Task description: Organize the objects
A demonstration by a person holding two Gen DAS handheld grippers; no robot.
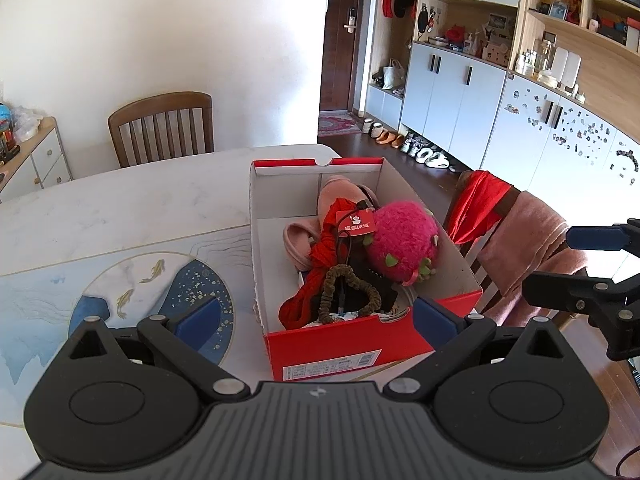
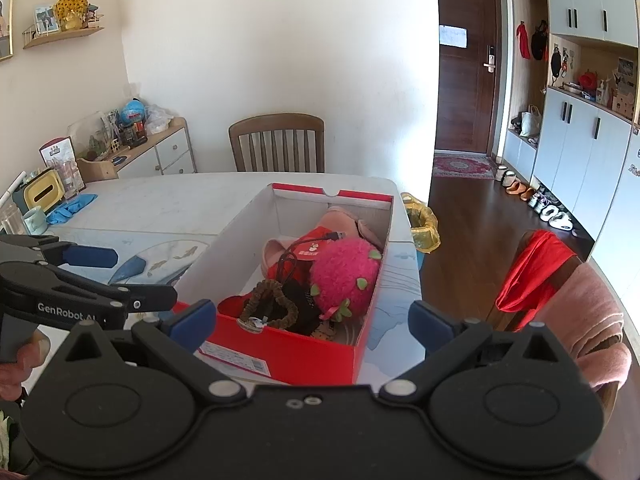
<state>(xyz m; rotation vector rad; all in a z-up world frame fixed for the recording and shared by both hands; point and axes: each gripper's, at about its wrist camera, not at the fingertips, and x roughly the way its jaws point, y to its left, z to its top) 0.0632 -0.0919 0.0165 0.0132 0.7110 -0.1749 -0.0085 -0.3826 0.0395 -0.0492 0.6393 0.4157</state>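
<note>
I see a white marble-look table (image 2: 168,200) under both grippers, with a wooden chair (image 2: 277,142) at its far side against a plain white wall (image 2: 280,40). Ahead-right: dark wood door (image 2: 466,60), red rug (image 2: 464,166) in front, dark wood floor (image 2: 472,232). Right of the right gripper: white cabinets (image 1: 452,92) with open shelves, a row of shoes (image 1: 416,150) below. Ahead-left: low sideboard (image 2: 160,152), cluttered top. Near right: a second chair (image 2: 568,300) draped in red and pink cloth. Bright daylight.

Bright daylight from the right, sharp focus, strong fisheye bending at the edges.
</note>
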